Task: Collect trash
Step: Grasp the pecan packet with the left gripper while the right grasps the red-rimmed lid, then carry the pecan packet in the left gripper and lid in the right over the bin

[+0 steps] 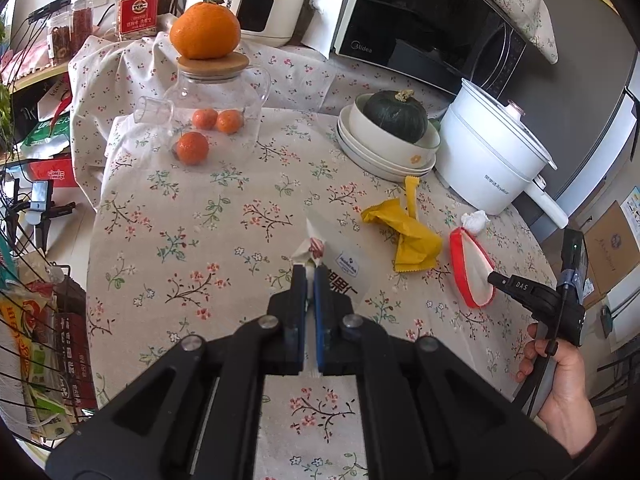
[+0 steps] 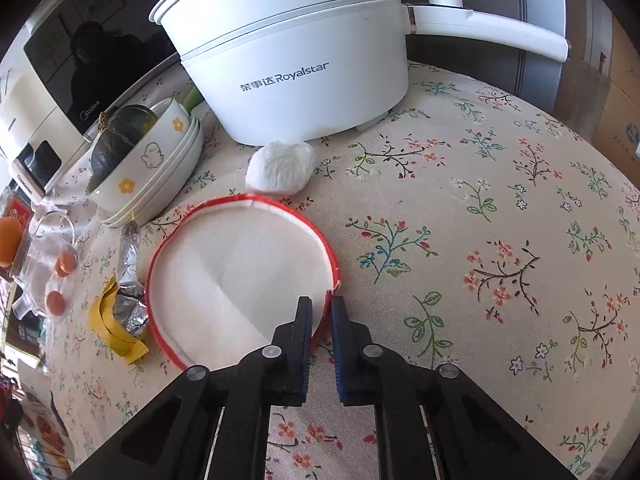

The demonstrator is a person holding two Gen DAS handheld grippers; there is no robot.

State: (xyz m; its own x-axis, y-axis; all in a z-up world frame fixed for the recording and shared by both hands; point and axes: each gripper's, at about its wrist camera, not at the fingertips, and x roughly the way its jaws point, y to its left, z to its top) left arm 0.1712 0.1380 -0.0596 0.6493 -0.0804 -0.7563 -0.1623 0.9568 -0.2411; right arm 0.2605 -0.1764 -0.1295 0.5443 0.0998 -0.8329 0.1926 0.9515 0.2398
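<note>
My left gripper is shut on a clear plastic wrapper with a crumpled white-and-red top, held just above the floral tablecloth. A crumpled yellow wrapper lies to its right; it also shows in the right wrist view with foil inside. My right gripper is shut on the near rim of a round white dish with a red rim, which also shows in the left wrist view. A crumpled white tissue ball lies just beyond the dish, against the pot.
A white Royalstar electric pot stands behind the dish. Stacked white bowls hold a dark green squash. A glass jug with small oranges, a microwave and jars stand at the back. A wire basket stands left of the table.
</note>
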